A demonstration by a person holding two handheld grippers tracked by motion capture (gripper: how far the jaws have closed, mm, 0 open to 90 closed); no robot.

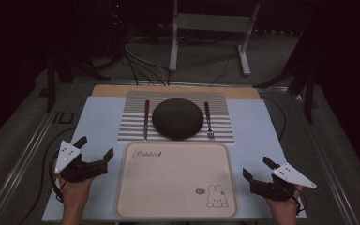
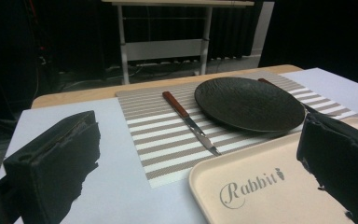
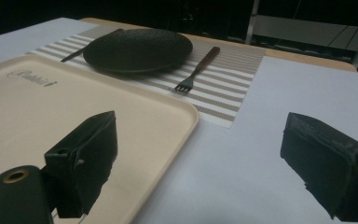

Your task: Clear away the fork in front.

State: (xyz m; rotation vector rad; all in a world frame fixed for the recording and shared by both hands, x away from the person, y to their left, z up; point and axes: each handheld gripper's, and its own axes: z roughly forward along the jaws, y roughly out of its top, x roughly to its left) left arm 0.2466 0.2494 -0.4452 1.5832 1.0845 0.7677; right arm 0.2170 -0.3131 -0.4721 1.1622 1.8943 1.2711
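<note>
A cream tray [image 1: 176, 187] with a rabbit print lies empty at the front middle of the table. Behind it, a striped placemat [image 1: 132, 127] carries a black plate [image 1: 177, 118], with a red-handled knife [image 1: 146, 119] on its left and a fork [image 1: 208, 121] on its right. My left gripper [image 1: 95, 147] hovers open just left of the tray, nothing between its jaws. My right gripper [image 1: 258, 167] stands open off the tray's right edge, also empty. The left gripper view looks past the open left gripper [image 2: 198, 140] at the knife [image 2: 191, 123] and plate [image 2: 249, 103]. The right gripper view shows the open right gripper [image 3: 200, 135], the tray [image 3: 51, 102] and the fork [image 3: 196, 69].
A pale sheet [image 1: 98, 124] covers the tabletop, with a wooden edge [image 1: 243, 92] at the back. Beyond the table stands a metal frame [image 1: 211, 23] with cables [image 1: 140, 65] on the dark floor. Bare sheet lies at both sides of the tray.
</note>
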